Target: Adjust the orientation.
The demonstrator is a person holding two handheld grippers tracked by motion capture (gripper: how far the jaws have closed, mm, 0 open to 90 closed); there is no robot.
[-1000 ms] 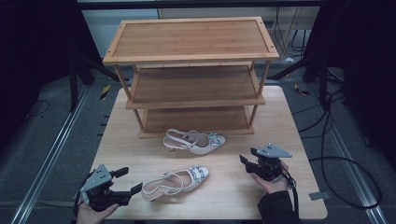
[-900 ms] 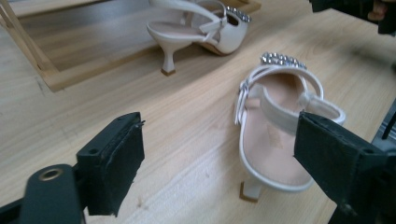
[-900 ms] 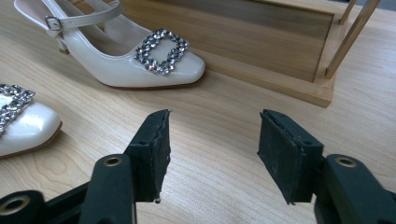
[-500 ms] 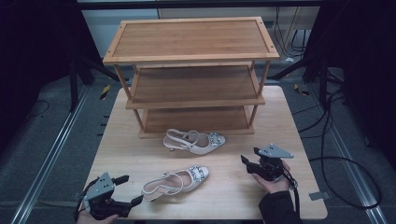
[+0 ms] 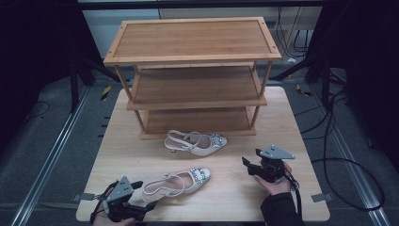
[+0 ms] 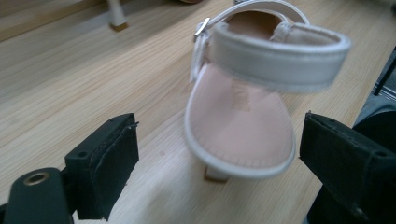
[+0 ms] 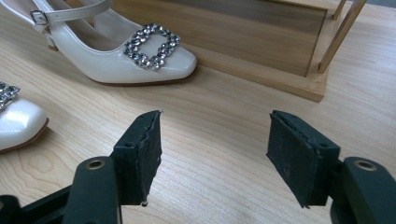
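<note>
Two white slingback shoes with rhinestone buckles lie on the wooden table. The near shoe (image 5: 175, 182) (image 6: 243, 126) points right. Its heel end sits between the jaws of my left gripper (image 5: 143, 195) (image 6: 222, 126). Those jaws have just been opening, and the pads stand clear of the shoe on both sides. The far shoe (image 5: 195, 141) (image 7: 116, 56) lies in front of the rack's bottom shelf. My right gripper (image 5: 248, 166) (image 7: 217, 121) rests low at the right, pointing left toward the shoes. Its jaws have just been opening, with bare table between them.
A three-shelf bamboo shoe rack (image 5: 193, 84) (image 7: 261, 51) stands at the back of the table with bare shelves. The table's near edge (image 5: 202, 220) runs just below both hands. Cables and dark stands surround the table.
My left gripper has slid right and toward the near edge, sinking to the table behind the near shoe's heel. Neither the right gripper nor the shoes have moved.
</note>
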